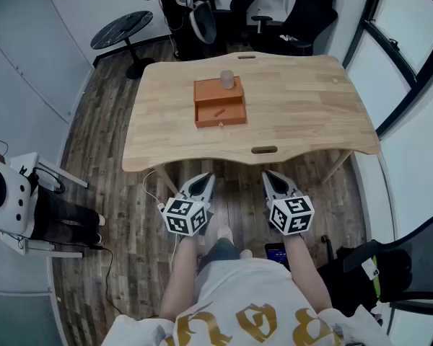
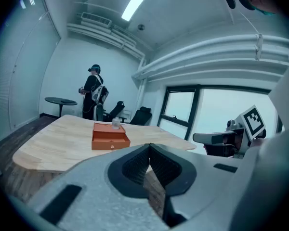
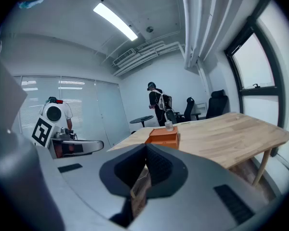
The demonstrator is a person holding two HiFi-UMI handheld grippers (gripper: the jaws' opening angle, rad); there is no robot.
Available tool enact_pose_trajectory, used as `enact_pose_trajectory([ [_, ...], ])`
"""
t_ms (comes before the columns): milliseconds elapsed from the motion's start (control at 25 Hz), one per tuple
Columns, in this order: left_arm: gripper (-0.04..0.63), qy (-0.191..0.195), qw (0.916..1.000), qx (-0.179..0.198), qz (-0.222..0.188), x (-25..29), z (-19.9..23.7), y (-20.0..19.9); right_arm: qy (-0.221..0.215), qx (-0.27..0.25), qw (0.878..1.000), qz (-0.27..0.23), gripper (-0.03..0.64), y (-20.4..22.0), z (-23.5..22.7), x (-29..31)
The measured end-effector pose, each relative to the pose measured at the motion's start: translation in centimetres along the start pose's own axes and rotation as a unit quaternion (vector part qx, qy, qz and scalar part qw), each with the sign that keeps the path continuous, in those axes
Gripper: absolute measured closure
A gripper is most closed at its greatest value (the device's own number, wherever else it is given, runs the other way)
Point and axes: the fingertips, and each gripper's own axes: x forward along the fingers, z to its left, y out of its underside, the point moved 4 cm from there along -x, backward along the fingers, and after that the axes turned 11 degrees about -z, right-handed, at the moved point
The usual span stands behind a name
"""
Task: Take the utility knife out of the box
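The utility knife (image 1: pixel 218 112) shows to me only as a small slim shape lying in the pulled-out tray (image 1: pixel 221 115) of the orange box (image 1: pixel 215 91); it is too small for more detail. The tray is drawn out toward 6 o'clock. A clear cup (image 1: pixel 226 79) stands on the box's closed top, at its 1 o'clock corner. The box sits on the wooden surface (image 1: pixel 303 114), a little left of its middle, roughly at 12 o'clock from my two grippers.

Both grippers hang off the near edge of the surface, over the floor (image 1: pixel 238 193) and well apart from the box. The left gripper (image 1: pixel 205 179) is at 7 o'clock from the box and points ahead and slightly down. Its fingers (image 2: pixel 135 165) are closed tip to tip with nothing between them. The right gripper (image 1: pixel 271 178) is at 5 o'clock with the same slight downward tilt. Its fingers (image 3: pixel 159 165) are likewise pressed together at the tips and empty. The two grippers are side by side and not touching.
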Motion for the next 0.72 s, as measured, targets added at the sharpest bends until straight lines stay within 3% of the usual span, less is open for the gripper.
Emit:
enact_pose_trajectory([
  [560, 0.586, -0.012, 0.9999, 0.011, -0.003, -1.1, -1.1, -0.7, -0.049, 0.016, 0.999, -0.007, 0.606, 0.0, 0.8, -0.7],
  [720, 0.586, -0.021, 0.9984, 0.043, -0.03, -1.4, -0.8, -1.7, -0.057, 0.047, 0.997, 0.006, 0.604, 0.6, 0.6, -0.6],
])
